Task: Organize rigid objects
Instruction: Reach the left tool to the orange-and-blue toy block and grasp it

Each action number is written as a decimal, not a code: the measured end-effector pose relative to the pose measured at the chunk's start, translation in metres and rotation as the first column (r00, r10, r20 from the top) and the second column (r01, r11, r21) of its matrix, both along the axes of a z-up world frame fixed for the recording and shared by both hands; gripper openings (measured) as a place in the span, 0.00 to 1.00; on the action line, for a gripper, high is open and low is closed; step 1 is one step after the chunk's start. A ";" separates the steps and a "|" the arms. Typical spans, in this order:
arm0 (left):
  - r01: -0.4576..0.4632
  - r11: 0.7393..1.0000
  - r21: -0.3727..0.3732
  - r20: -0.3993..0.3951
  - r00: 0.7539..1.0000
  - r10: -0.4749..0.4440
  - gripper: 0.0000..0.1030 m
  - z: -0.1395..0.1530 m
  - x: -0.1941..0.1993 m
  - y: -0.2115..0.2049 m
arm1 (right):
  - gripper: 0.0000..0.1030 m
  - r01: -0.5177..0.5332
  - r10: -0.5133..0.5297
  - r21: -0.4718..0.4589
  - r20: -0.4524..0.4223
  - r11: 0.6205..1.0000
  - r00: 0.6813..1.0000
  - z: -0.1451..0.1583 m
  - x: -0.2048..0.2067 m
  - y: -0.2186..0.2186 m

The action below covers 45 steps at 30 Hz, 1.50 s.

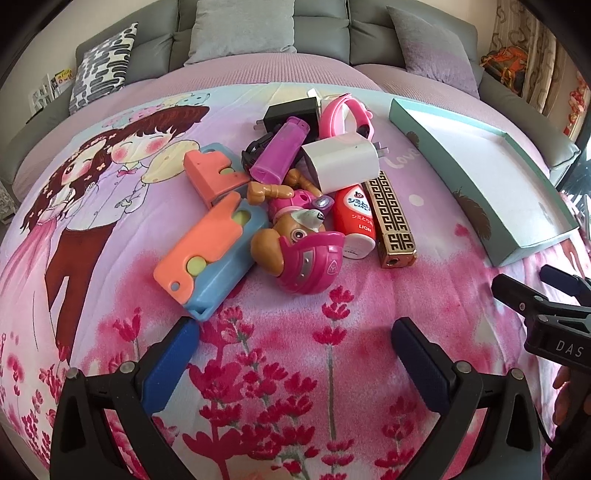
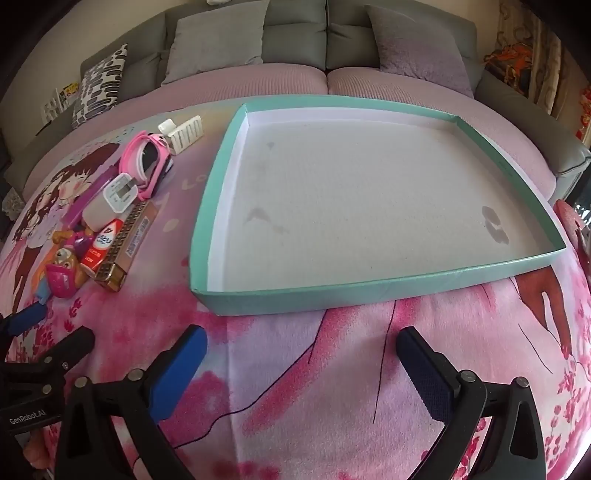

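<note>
A heap of small objects lies on a printed blanket: an orange-and-blue toy (image 1: 212, 254), a brown pup figure with a pink helmet (image 1: 295, 247), a red bottle (image 1: 354, 221), a gold patterned lighter (image 1: 393, 221), a white charger (image 1: 341, 162), a purple lighter (image 1: 279, 149) and a pink watch (image 1: 341, 114). My left gripper (image 1: 295, 347) hovers open just in front of the heap, nothing between its fingers. A shallow teal box lid (image 2: 369, 286) lies empty to the right of the heap (image 2: 107, 221). My right gripper (image 2: 303, 354) stands open before the lid's near wall.
A grey sofa with cushions (image 1: 243, 29) backs the blanket. A black-and-white patterned pillow (image 1: 103, 66) leans at the far left. The right gripper's body (image 1: 546, 314) shows at the left wrist view's right edge, beside a hand (image 1: 569, 395).
</note>
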<state>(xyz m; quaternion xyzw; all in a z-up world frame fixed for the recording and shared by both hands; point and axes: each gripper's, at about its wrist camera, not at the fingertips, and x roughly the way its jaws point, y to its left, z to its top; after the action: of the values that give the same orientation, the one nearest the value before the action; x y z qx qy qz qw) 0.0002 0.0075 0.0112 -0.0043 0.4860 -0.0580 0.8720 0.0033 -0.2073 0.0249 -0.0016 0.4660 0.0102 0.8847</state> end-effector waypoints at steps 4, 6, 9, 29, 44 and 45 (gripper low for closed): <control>-0.028 0.997 -0.078 0.050 0.998 0.032 1.00 0.020 -0.011 0.026 | 1.00 -0.039 0.039 -0.005 0.117 0.999 0.992 0.031 -0.021 0.026; -0.069 0.995 -0.070 0.092 0.993 0.075 1.00 0.031 -0.010 0.039 | 1.00 -0.059 0.053 0.043 0.128 0.997 0.990 0.041 -0.018 0.045; -0.102 0.989 -0.108 0.154 0.981 0.118 1.00 0.043 -0.005 0.056 | 1.00 -0.078 0.072 0.071 0.084 0.994 0.994 0.041 0.007 0.054; -0.083 0.994 0.066 0.054 0.995 0.080 1.00 0.015 0.026 0.073 | 0.98 -0.120 0.121 0.055 -0.014 0.991 0.993 0.028 0.054 0.102; 0.079 0.994 0.071 0.007 0.997 -0.080 0.84 0.010 0.052 0.053 | 0.87 -0.138 0.139 0.026 -0.022 0.990 0.990 0.031 0.053 0.100; 0.080 0.995 0.058 0.005 0.997 -0.080 0.81 0.009 0.051 0.054 | 0.86 -0.140 0.141 0.030 -0.023 0.990 0.990 0.031 0.053 0.100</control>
<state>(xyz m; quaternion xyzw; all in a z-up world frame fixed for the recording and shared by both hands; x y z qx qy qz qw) 0.0513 0.0615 0.0202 0.0408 0.4840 -0.0788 0.8705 0.0561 -0.1072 0.0559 -0.0219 0.4757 0.0789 0.8758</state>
